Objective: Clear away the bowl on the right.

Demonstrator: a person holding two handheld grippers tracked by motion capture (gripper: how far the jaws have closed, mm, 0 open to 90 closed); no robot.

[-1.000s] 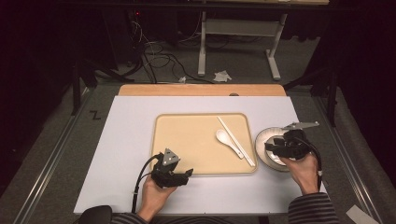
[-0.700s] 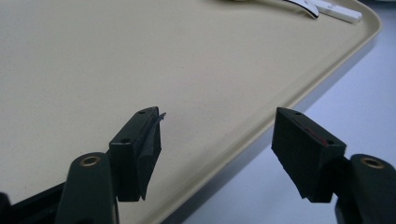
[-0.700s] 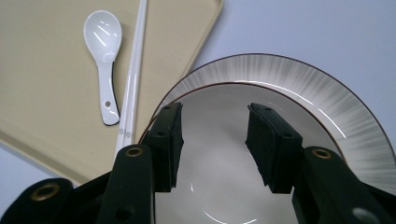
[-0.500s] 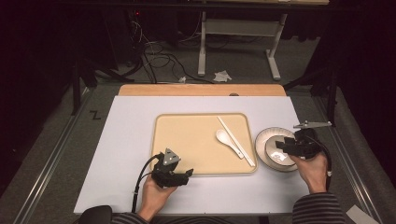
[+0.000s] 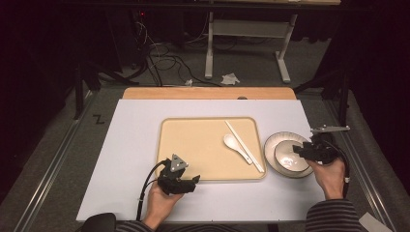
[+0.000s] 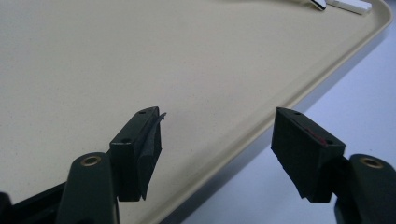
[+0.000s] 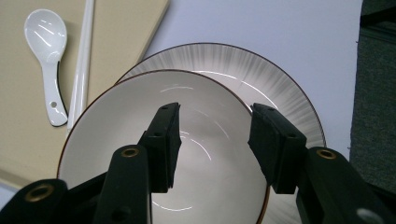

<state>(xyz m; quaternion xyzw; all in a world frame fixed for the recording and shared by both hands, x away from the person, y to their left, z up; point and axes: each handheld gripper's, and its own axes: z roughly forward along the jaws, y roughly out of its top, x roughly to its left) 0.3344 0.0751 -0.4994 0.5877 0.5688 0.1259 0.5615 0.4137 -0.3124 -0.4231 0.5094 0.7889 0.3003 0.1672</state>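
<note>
1. High view: white worktop (image 5: pixel 130 145) with beige tray (image 5: pixel 193 140) at centre, holding a white spoon (image 5: pixel 234 143) and white chopsticks (image 5: pixel 244 146) along its right part.
2. Just right of the tray, on the worktop: striped plate (image 5: pixel 271 154) carrying a white bowl (image 5: pixel 290 157).
3. Right tongs (image 5: pixel 299 151) held over the bowl's right side, gripped by the right hand (image 5: pixel 330 174) coming in from the near edge.
4. Right gripper view: right tongs (image 7: pixel 214 140) released, jaws spread apart above the bowl (image 7: pixel 205 116), nothing between them; whether touching the bowl, cannot tell.
5. Same view: bowl seated on the plate (image 7: pixel 280 79), shifted toward the plate's tray side; plate rim just beside the tray's corner (image 7: pixel 140 28); spoon (image 7: pixel 49 56) lying bowl-end away from the tongs, chopsticks (image 7: pixel 84 56) just beside it.
6. High view again: left tongs (image 5: pixel 196 179) at the near edge of the tray, left of centre, held by the left hand (image 5: pixel 162 200), black cable looping off to the left.
7. Left gripper view: left tongs (image 6: pixel 217 140) released, jaws wide apart and empty, one jaw over the tray (image 6: pixel 140 56), the other over the worktop (image 6: pixel 364 107), tray rim running between them.
8. Far edge of the worktop: strip of wood (image 5: pixel 208 93); beyond it, floor with cables and table legs.
</note>
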